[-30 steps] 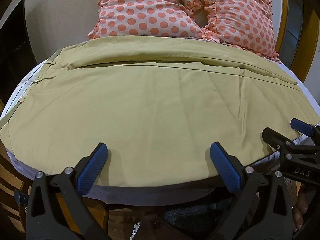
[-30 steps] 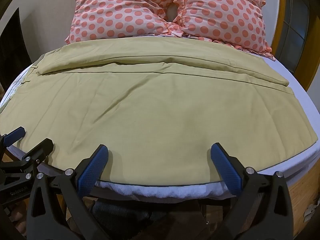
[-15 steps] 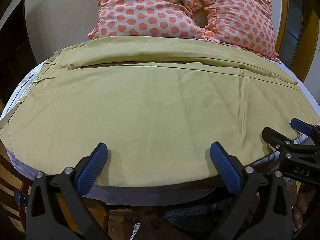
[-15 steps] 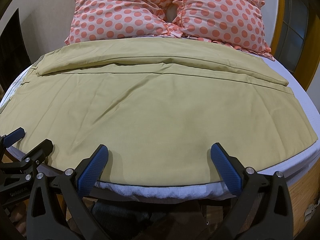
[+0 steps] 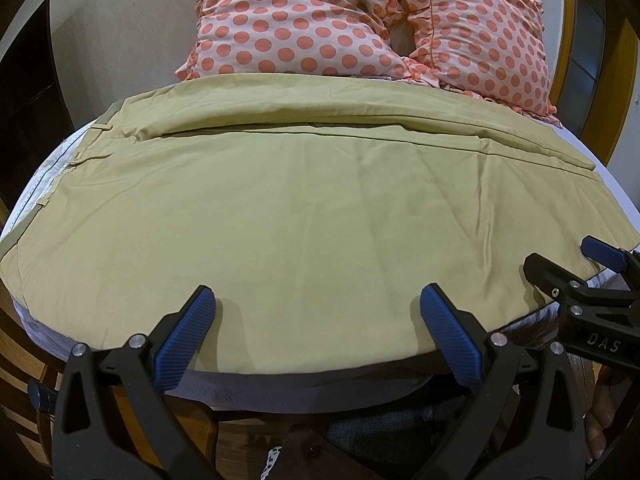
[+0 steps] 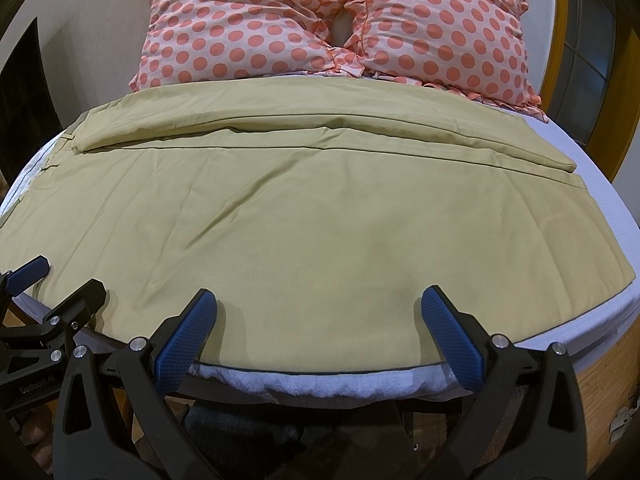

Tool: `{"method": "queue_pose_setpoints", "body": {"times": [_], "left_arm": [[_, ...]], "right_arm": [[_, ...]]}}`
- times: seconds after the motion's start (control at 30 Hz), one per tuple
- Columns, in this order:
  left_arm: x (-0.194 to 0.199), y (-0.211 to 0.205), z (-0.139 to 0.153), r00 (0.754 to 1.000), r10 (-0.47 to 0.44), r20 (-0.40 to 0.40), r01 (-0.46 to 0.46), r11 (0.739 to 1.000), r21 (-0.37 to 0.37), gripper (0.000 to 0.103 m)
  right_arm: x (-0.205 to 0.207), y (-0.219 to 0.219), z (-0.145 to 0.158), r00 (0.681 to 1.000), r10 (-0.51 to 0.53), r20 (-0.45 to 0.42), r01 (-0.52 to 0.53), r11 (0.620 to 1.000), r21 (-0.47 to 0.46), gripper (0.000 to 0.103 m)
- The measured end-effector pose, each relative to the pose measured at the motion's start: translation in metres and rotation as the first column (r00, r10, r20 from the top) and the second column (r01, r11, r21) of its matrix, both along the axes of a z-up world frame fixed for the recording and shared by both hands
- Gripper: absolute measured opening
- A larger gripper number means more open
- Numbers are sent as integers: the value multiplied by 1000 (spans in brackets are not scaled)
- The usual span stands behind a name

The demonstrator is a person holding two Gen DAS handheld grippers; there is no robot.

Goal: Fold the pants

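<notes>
Khaki pants (image 5: 312,216) lie flat across the bed, waistband at the left, leg cuffs at the right; they also show in the right wrist view (image 6: 304,224). One leg lies beyond the other, towards the pillows. My left gripper (image 5: 316,312) is open and empty over the near hem of the pants. My right gripper (image 6: 320,314) is open and empty over the same near edge, further right. Each gripper shows in the other's view: the right one (image 5: 560,260) at the right, the left one (image 6: 60,284) at the left.
Two pink pillows with coral dots (image 5: 360,20) lie behind the pants. The white mattress edge (image 6: 328,384) runs just under my fingers. A wooden bed frame (image 6: 608,376) is at the right, a wooden door frame (image 5: 620,60) beyond.
</notes>
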State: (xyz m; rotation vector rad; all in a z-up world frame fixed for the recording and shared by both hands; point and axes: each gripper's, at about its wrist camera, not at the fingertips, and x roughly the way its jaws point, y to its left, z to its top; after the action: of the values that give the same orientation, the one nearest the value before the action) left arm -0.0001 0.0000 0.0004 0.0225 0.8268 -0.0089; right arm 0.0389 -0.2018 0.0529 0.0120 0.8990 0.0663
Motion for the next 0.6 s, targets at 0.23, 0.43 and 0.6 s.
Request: {"method": "queue_pose_setpoints", "body": {"times": [0.23, 0.43, 0.6], "left_arm": [[0, 0, 0, 1000, 0, 1, 0, 1000, 0, 101], [0, 0, 0, 1000, 0, 2, 0, 1000, 0, 101], [0, 0, 0, 1000, 0, 2, 0, 1000, 0, 101]], "right_arm": [[0, 0, 0, 1000, 0, 1, 0, 1000, 0, 102], [-1, -1, 0, 1000, -1, 3, 1, 1000, 0, 102], [-2, -1, 2, 1000, 0, 5, 0, 1000, 1, 102]]}}
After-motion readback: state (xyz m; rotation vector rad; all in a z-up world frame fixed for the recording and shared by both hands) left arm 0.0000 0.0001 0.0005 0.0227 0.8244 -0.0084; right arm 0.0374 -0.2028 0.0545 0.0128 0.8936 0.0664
